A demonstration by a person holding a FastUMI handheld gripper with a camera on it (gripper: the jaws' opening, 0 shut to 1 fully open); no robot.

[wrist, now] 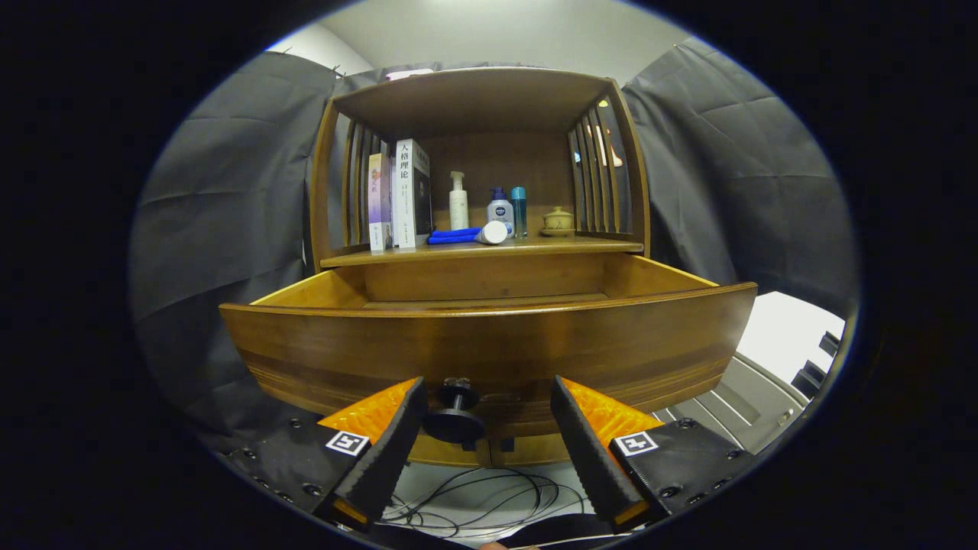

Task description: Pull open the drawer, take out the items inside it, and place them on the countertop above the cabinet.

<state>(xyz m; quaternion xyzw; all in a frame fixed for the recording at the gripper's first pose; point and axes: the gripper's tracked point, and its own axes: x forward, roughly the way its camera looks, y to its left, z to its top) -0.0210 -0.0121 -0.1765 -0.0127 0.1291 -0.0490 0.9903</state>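
The wooden cabinet's drawer [489, 347] stands pulled out toward me, and its tall front panel hides whatever lies inside. A dark round knob [454, 414] sticks out from the panel's lower middle. My gripper [489, 388] is open, with the knob between its fingers and closer to the left finger [386, 451]; the right finger [588, 451] stands well apart from it. Above the drawer runs the countertop [596, 246], under a slatted shelf hood.
On the countertop stand two books [401, 195], a white pump bottle [458, 202], a blue-capped bottle [500, 208], a teal bottle [519, 211] and a small lidded pot [558, 221]. A white tube [493, 232] lies on a blue cloth [452, 236]. Cables [474, 500] lie on the floor below.
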